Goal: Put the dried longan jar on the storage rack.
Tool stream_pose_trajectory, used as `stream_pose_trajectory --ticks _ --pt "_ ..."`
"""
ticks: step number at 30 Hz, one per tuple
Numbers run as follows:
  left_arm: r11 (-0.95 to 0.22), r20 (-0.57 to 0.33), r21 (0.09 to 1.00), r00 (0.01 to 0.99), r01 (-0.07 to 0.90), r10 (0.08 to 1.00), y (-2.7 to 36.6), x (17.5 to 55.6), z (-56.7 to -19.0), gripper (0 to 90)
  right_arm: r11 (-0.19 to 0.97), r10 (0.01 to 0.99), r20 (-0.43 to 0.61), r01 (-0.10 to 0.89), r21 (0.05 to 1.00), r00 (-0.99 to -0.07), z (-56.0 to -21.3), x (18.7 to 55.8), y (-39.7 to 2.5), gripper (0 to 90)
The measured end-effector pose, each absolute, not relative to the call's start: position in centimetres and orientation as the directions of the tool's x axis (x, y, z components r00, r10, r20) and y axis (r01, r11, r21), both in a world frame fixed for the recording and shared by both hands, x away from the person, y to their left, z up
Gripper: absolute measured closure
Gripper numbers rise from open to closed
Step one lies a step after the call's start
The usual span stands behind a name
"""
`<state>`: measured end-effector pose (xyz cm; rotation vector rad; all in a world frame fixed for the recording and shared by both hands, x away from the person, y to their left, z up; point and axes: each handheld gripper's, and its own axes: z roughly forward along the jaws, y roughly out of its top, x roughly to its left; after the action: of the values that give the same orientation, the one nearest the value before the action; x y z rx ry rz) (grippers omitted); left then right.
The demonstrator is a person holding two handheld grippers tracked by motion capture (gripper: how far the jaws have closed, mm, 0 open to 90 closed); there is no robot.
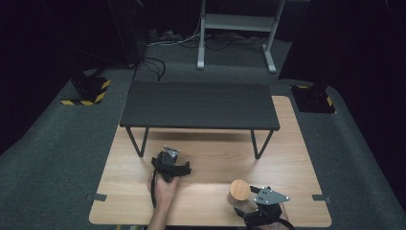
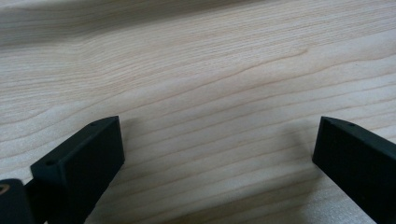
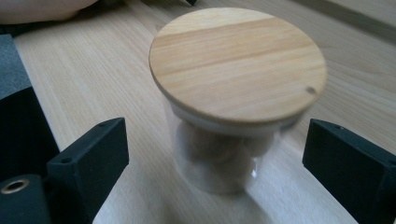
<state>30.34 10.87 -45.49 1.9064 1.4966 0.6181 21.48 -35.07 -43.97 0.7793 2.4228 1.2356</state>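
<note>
The jar (image 3: 233,116) stands right in front of the right hand-held gripper (image 1: 261,207), close to the near edge of the tabletop (image 1: 210,158), toward its right corner. In the right gripper view the jar sits between the two black jaws, a little farther out than their tips. The jaws are spread wide — one on each side, and neither touches the glass. The jar stands straight up, so its long side goes up and down. The right hand is much the nearer one. A straight push forward looks like all it would need before closing.

The jar is clear glass, round and smooth, so it may be slippery. Its lid (image 1: 239,189) is a flat round disc of pale wood with soft stripes in the grain. Inside are some pale round lumps; I cannot tell what they are.

Farther in, near the middle of the tabletop, the left hand-held gripper (image 1: 170,163) points down at bare wood. Its jaws are spread wide too, with nothing between them — just light wood with wavy lines.

At the far edge stands a dark shelf (image 1: 198,105) with a flat top and thin metal legs. Nothing lies on it.
</note>
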Motion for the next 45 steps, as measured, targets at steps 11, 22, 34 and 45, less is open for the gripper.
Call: stream_pose_trajectory --ticks 11,22,34,45 --pt "-0.157 -0.018 0.722 0.245 0.674 0.969 10.9 30.3 -45.5 2.0 0.476 0.598 -0.038 0.317 0.82 -0.801 -44.7 22.1 -34.0 15.6" --pt "-0.156 -0.019 0.722 0.245 0.674 0.969 10.9 30.3 -45.5 2.0 0.46 0.608 -0.045 0.305 0.834 -0.793 -45.0 21.7 -34.3 24.5" --pt "-0.156 -0.019 0.722 0.245 0.674 0.969 10.9 30.3 -45.5 2.1 0.457 0.605 -0.048 0.297 0.839 -0.795 -45.0 21.5 -34.4 24.9" --pt "-0.156 -0.019 0.722 0.245 0.674 0.969 10.9 30.3 -45.5 2.1 0.437 0.589 -0.041 0.276 0.856 -0.807 -43.3 22.4 -34.7 24.9"
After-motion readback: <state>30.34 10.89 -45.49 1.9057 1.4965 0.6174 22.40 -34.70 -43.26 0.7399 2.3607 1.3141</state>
